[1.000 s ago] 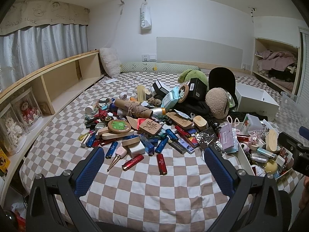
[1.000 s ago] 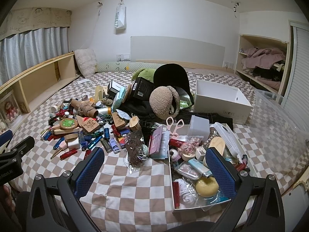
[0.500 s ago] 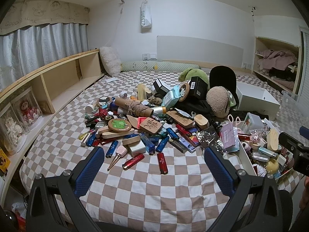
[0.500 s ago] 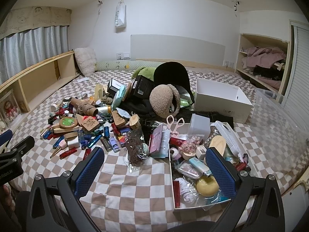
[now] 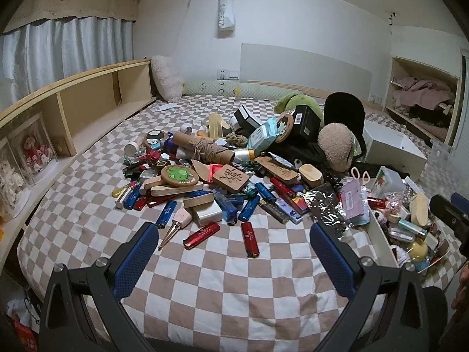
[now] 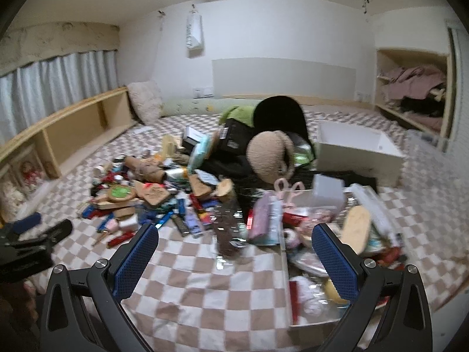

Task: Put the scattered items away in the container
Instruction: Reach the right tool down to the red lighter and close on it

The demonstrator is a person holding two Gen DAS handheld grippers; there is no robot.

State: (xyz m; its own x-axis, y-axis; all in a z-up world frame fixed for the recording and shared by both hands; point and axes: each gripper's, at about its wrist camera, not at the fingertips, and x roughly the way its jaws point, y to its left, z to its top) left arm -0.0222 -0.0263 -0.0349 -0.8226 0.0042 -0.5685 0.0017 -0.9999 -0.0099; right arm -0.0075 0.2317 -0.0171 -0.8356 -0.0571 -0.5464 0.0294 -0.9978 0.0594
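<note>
A heap of scattered items [image 5: 222,176] lies on a checkered bedspread: lighters, wooden combs, a round green-faced mirror [image 5: 179,175], a cardboard tube [image 5: 202,149]. A white tray [image 5: 379,236], the container, stands at the right, full of small things; it also shows in the right wrist view [image 6: 288,267]. My left gripper [image 5: 234,243] is open and empty, just short of two red lighters [image 5: 250,239]. My right gripper [image 6: 234,245] is open and empty, over the bedspread by the tray's left wall, near a crinkled foil packet [image 6: 228,234].
A plush hat [image 5: 337,143], a black cap and dark boxes pile up behind the heap. A white open box [image 5: 390,149] stands at the back right. A wooden shelf [image 5: 79,111] runs along the left edge of the bed. Bare bedspread [image 5: 234,287] lies in front.
Both grippers have moved forward and lower towards the bed. The right wrist view has swung and is blurred. Nothing was picked up.
</note>
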